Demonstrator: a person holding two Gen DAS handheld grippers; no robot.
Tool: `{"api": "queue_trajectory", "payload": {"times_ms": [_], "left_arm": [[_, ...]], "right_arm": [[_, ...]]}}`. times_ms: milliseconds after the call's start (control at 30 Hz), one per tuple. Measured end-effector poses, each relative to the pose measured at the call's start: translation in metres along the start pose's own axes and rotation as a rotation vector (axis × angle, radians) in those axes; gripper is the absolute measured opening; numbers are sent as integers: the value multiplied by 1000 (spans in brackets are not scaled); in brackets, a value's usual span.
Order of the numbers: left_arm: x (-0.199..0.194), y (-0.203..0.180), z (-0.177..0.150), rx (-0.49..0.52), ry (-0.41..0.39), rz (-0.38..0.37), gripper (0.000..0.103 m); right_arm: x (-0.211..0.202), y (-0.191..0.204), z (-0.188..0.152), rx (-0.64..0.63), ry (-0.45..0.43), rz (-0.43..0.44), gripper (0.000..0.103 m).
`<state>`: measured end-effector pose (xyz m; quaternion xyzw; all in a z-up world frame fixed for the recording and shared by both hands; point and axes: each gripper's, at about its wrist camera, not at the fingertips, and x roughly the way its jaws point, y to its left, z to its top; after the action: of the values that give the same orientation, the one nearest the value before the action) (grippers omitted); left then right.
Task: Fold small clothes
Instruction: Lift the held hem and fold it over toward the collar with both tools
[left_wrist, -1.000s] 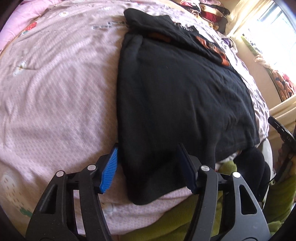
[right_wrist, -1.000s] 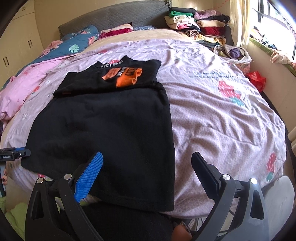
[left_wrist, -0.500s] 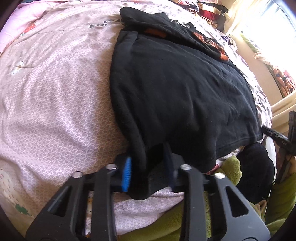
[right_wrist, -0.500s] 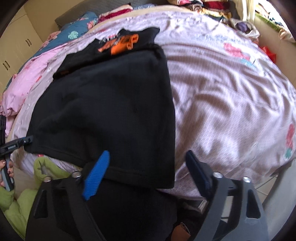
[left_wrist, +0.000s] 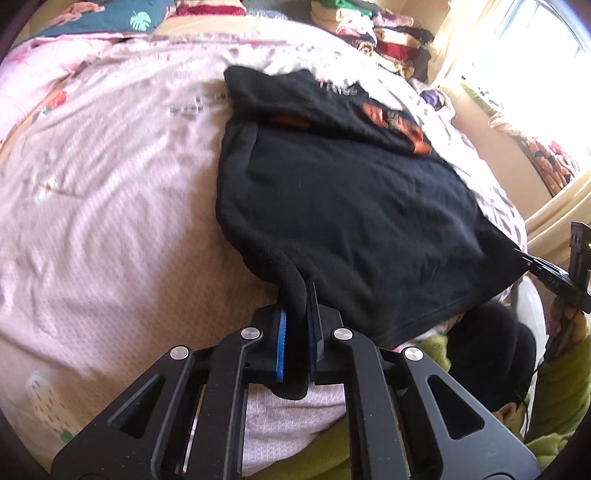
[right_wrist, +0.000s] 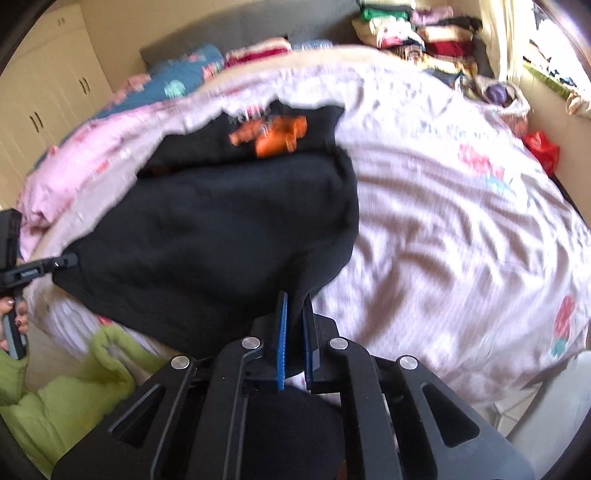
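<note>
A black garment (left_wrist: 351, 199) with an orange print lies on a pink quilted bed, its far part folded over. My left gripper (left_wrist: 295, 295) is shut on the garment's near left corner, which bunches between the blue pads. My right gripper (right_wrist: 294, 302) is shut on the near right corner of the same black garment (right_wrist: 229, 229). Each gripper shows at the edge of the other's view: the right gripper (left_wrist: 532, 264) pinches the hem, and the left gripper (right_wrist: 64, 260) does the same. The orange print (right_wrist: 273, 134) sits on the folded far part.
The pink quilt (left_wrist: 110, 184) spreads to the left and the quilt (right_wrist: 461, 221) to the right. A stack of folded clothes (right_wrist: 417, 33) stands at the bed's far corner by the window. A green sleeve (right_wrist: 62, 398) and a hand hold the left tool. Cupboards (right_wrist: 55, 92) line the far left wall.
Both grippers went from open around the garment's near corners to shut on them. The left one has risen, drawing its corner up off the quilt.
</note>
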<state>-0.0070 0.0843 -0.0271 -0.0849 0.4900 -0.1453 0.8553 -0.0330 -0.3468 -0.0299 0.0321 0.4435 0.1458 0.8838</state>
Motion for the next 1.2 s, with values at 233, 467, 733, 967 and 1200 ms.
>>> {"api": "queue_trajectory", "payload": {"times_ms": [233,467,733,967,1200], "left_arm": [[-21,6,26,-18,-96,-18,3],[-31,16,48,-46,-163,-44,2],[-34,32,78,-86,-248,-46,3],[-24,40,113,-115,-292,-44,2],[-11,46,147,-144,-328,-41,3]], "right_arm": [[-27,0,34,0,-141,7,6],[-37,0,66,6,-227,-11,6],[-31,-10,102,76,-286,-36,6],[-12,-14,137,99,-302,-55,6],[12,-19,172,100,-313,-81,6]]}}
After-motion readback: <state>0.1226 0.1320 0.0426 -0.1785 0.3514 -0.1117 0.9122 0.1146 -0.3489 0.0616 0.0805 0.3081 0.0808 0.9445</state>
